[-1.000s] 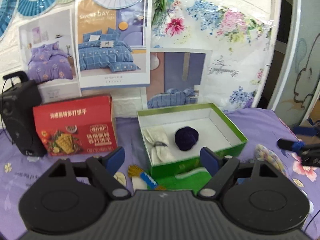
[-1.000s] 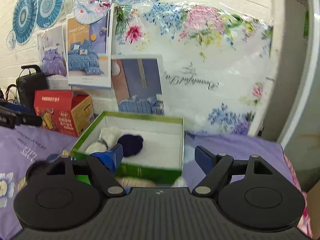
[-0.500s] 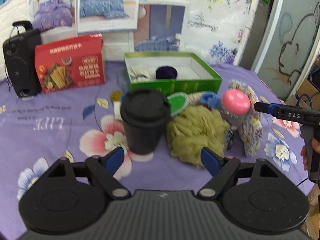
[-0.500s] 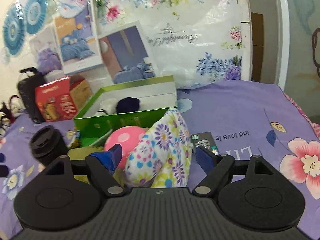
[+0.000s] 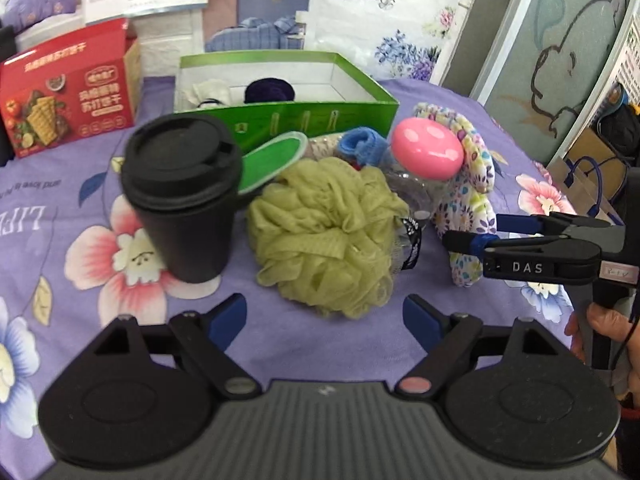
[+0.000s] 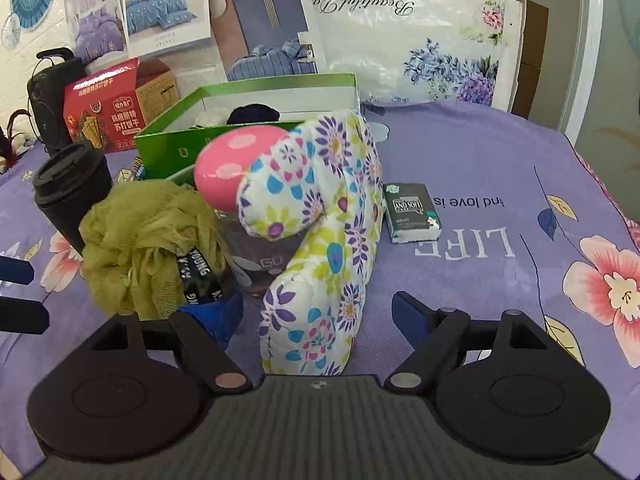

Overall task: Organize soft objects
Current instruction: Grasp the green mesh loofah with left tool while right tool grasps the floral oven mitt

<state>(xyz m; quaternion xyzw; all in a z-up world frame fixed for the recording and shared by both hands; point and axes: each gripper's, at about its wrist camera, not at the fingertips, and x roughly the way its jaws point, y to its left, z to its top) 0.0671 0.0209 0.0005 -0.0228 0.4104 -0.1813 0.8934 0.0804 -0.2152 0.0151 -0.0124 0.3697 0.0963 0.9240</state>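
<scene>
A green mesh bath sponge (image 5: 326, 232) (image 6: 140, 240) lies on the purple floral cloth, just ahead of my open left gripper (image 5: 324, 318). A floral oven mitt (image 6: 320, 240) (image 5: 468, 184) stands between the fingers of my open right gripper (image 6: 316, 316). The right gripper also shows in the left wrist view (image 5: 472, 232), beside the mitt. A green box (image 5: 280, 96) (image 6: 224, 120) at the back holds a cream cloth (image 5: 208, 92) and a dark blue soft ball (image 5: 270, 90). A blue cloth (image 5: 358, 146) lies in front of the box.
A black lidded cup (image 5: 184, 196) (image 6: 70, 192) stands left of the sponge. A clear bottle with a pink cap (image 5: 426, 148) (image 6: 232, 164) leans against the mitt. A tissue pack (image 6: 410, 212), a red carton (image 5: 68, 88) and a black speaker (image 6: 50, 88) are around.
Both grippers have moved closer and lower. The left one now frames the sponge; the right one now has the mitt between its fingers.
</scene>
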